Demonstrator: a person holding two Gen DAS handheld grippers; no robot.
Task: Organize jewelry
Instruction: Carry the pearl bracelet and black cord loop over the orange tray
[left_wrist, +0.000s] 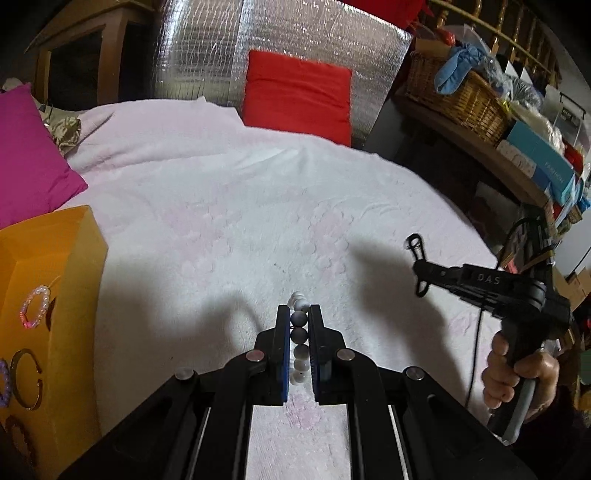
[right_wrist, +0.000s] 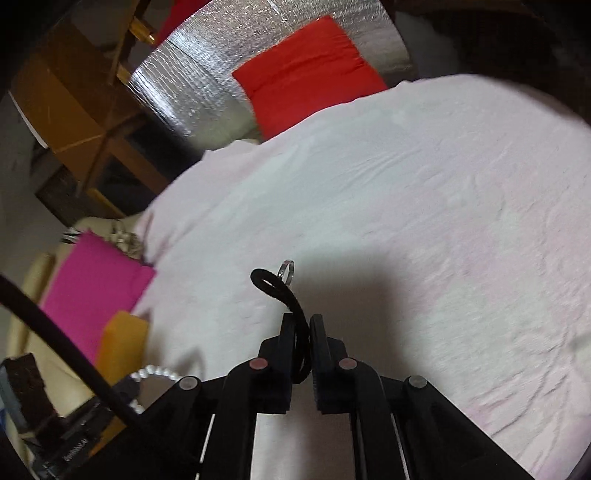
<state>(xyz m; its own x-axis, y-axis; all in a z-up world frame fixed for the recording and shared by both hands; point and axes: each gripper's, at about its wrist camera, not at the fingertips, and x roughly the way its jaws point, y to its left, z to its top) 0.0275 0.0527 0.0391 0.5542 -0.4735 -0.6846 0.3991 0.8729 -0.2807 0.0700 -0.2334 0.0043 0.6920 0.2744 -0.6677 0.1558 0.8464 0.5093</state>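
Note:
My left gripper (left_wrist: 299, 314) is shut on a bracelet of white and grey beads (left_wrist: 300, 334), held just above the pale pink blanket (left_wrist: 221, 206). My right gripper (right_wrist: 303, 321) is shut on a black cord (right_wrist: 291, 299) that curls upward and carries a silver ring (right_wrist: 287, 268). In the left wrist view the right gripper (left_wrist: 419, 264) hovers at the right with the cord in its tip. An orange box (left_wrist: 55, 295) at the left holds a pink bead bracelet (left_wrist: 35, 306) and a gold bangle (left_wrist: 27, 376). The bead bracelet (right_wrist: 155, 371) also shows at the lower left of the right wrist view.
A magenta cushion (left_wrist: 29, 158) lies beyond the orange box. A red cushion (left_wrist: 299, 92) leans on silver foil at the back. A wicker basket (left_wrist: 458, 96) and boxes fill a shelf at the right. A wooden table (right_wrist: 74, 110) stands off the bed's edge.

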